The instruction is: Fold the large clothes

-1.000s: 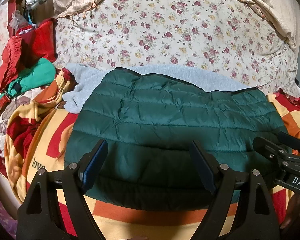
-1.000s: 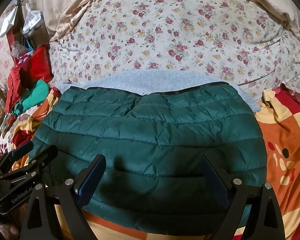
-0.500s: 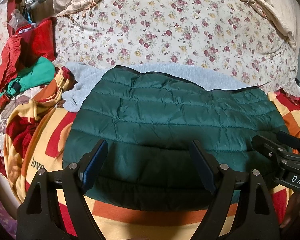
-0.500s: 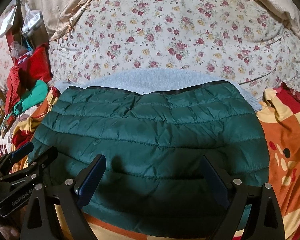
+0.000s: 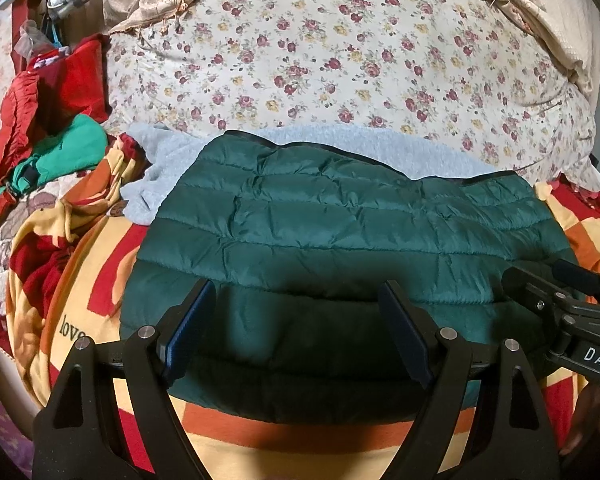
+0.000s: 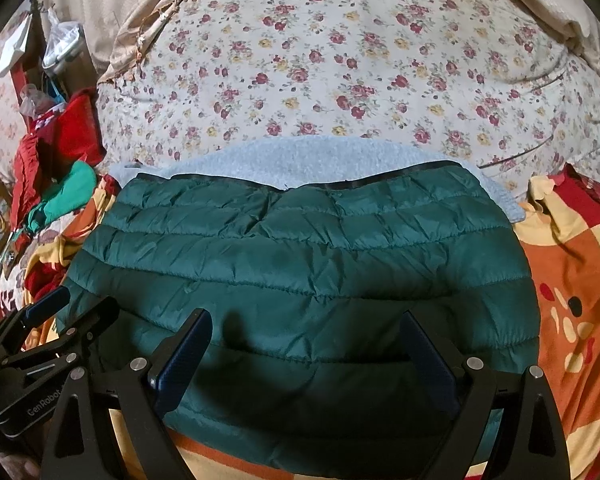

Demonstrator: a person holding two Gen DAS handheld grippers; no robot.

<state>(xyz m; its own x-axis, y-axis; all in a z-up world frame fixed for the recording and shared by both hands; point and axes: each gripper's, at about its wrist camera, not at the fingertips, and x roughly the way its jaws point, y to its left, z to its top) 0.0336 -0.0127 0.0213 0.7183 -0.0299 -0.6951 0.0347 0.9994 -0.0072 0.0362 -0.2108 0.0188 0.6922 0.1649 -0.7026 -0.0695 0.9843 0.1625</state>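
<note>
1. Home bedroom; the work surface is a bed covered by a patchwork blanket in yellow, orange and red [image 5: 228, 436], with the printed word "love" at its left.
2. A big cream quilt with a small red and yellow flower print [image 5: 340, 64] is bunched across the back; beige fringed fabric [image 6: 540, 4] is draped above it.
3. Household laundry on the bed: a dark green quilted puffer jacket [image 6: 300, 264] lying on a pale grey fleece garment [image 6: 300, 156].
4. Left side is cluttered with a heap of red cloth [image 5: 56, 92], a bright green garment [image 5: 68, 148] and clear plastic bags [image 6: 62, 46].
</note>
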